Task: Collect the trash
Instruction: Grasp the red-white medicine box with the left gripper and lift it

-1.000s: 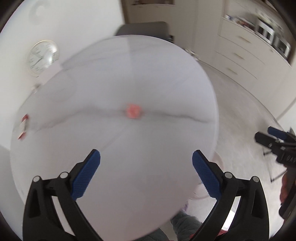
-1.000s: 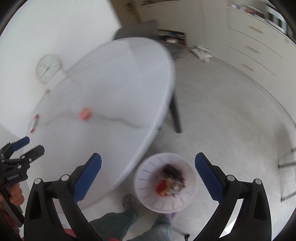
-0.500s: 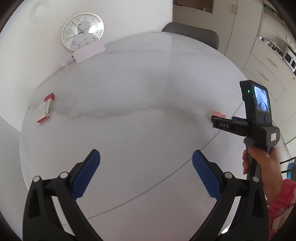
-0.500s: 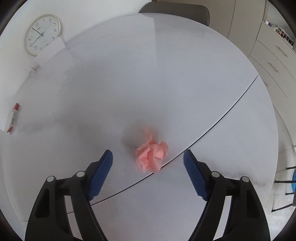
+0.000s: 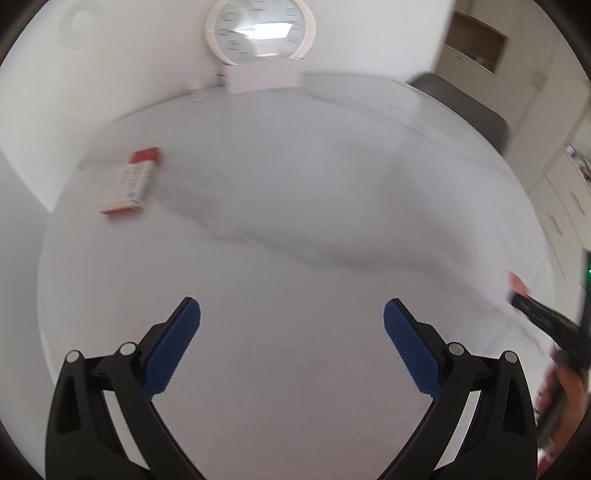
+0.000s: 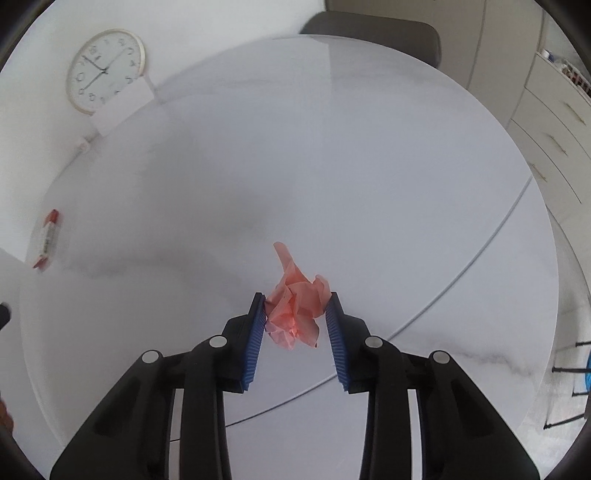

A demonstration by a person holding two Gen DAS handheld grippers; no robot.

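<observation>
One round white table (image 6: 369, 166), apparently marbled, beside cabinets (image 6: 546, 122).

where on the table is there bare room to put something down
Free: the wide middle of the table, between the clock, the chair and the seam. Taken: the left edge by the small box, and the near middle, where the right tongs are closing on pink paper.

Crumpled pink paper wad (image 6: 295, 314) sits on the white table, one twisted corner sticking up and away from the camera. It lies between the blue pads, touching both near their tips. In the blurred left wrist view only a pink smear shows at the right edge.
</observation>
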